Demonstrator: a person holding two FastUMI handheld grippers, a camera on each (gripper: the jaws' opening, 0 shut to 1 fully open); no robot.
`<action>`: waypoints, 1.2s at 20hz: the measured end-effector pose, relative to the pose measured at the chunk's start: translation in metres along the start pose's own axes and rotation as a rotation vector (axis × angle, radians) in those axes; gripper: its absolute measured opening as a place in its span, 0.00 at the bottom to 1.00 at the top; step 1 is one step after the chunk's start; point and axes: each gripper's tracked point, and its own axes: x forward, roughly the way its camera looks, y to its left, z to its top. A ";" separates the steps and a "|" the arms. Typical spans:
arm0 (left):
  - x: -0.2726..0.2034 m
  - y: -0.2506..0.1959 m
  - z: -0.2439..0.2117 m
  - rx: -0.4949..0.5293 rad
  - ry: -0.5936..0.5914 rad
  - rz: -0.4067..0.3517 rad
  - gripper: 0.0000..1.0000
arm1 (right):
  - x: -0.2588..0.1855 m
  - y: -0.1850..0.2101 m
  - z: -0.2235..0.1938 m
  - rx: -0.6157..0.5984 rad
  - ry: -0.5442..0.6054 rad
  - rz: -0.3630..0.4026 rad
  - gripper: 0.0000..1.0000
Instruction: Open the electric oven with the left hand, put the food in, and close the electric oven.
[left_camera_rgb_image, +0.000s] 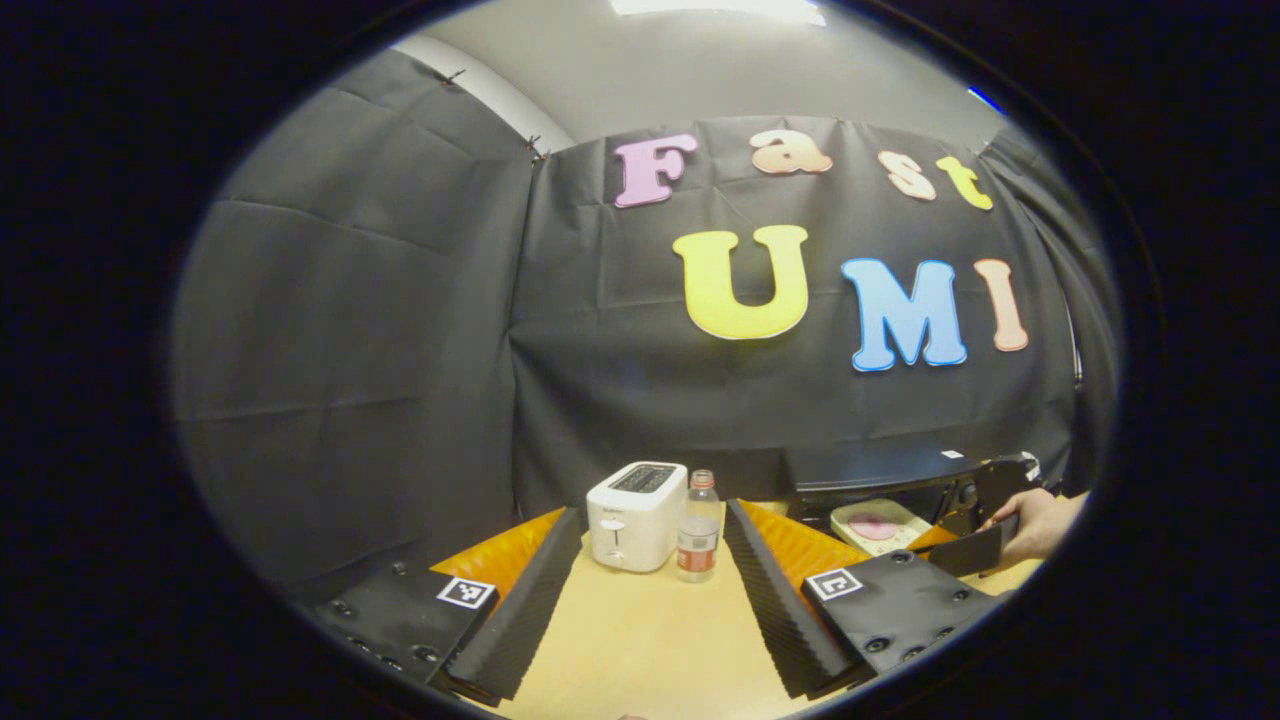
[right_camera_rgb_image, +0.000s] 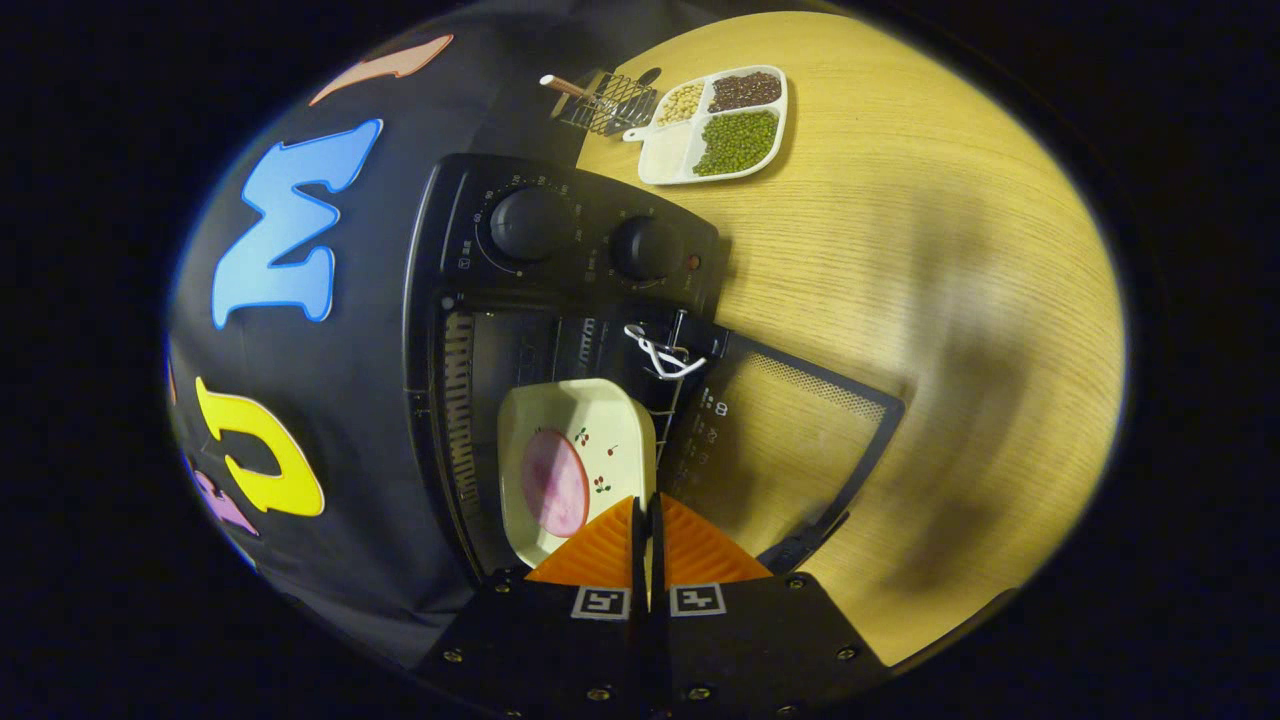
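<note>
Clearly, our right tongs (right_camera_rgb_image: 645, 520) gripped the plate (right_camera_rgb_image: 575, 465), already inside the open oven (right_camera_rgb_image: 560, 250). Our left tongs (left_camera_rgb_image: 640, 545), open, pointed elsewhere, well apart from the oven door (right_camera_rgb_image: 790, 440).

The left gripper (left_camera_rgb_image: 650, 600) hangs with its 2 orange-backed black fingers spread wide, while the right gripper (right_camera_rgb_image: 645, 520) has its 2 orange fingers pressed nearly together at the black electric oven's (right_camera_rgb_image: 560, 250) mouth.

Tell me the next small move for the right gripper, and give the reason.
Probably push the plate a little deeper, then let go. The right gripper is shut on the plate's near rim, the plate with its pink slice sits partly inside the oven, and the door lies open. The left gripper is open, over by the toaster.
</note>
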 end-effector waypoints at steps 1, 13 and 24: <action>0.001 0.003 0.000 0.005 0.003 0.006 1.00 | 0.004 0.003 0.000 0.018 -0.011 0.004 0.01; -0.002 0.039 -0.016 0.035 0.050 0.080 1.00 | 0.046 0.039 0.010 0.129 -0.158 0.073 0.04; 0.000 0.003 -0.015 0.004 0.031 0.006 1.00 | 0.010 0.056 -0.025 -0.035 -0.009 0.236 0.98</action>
